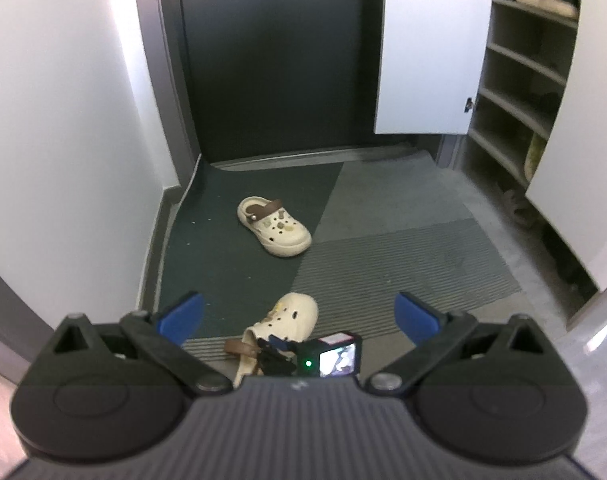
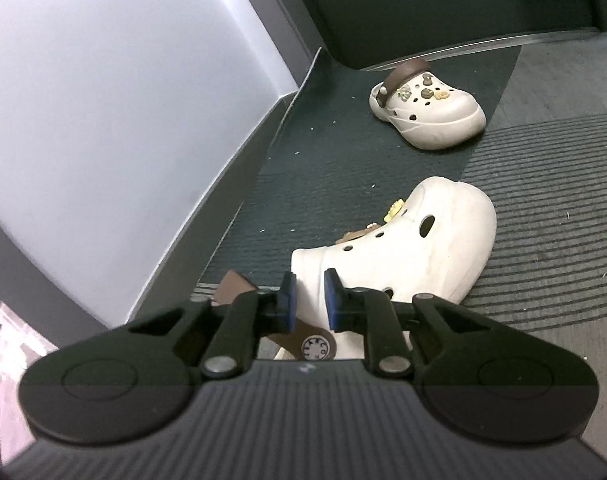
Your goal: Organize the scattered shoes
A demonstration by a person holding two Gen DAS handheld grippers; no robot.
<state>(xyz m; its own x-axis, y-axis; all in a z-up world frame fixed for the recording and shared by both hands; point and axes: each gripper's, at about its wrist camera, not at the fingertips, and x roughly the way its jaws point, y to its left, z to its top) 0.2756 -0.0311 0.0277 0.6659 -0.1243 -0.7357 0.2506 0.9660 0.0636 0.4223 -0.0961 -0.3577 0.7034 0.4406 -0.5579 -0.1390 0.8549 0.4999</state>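
this is the entryway of a home or flat. a dark door (image 1: 269, 56) closes off the far end behind a raised metal sill (image 1: 319, 156), and ribbed floor mats (image 1: 387, 260) in dark green and grey cover the floor up to it. plain white walls (image 1: 63, 92) with a grey skirting board run along one side. on the other side stands a shoe cupboard (image 1: 519, 92) with its white doors open, showing a stack of shelves with a few shoes on them. two cream clogs (image 1: 273, 230) lie loose on the mats.
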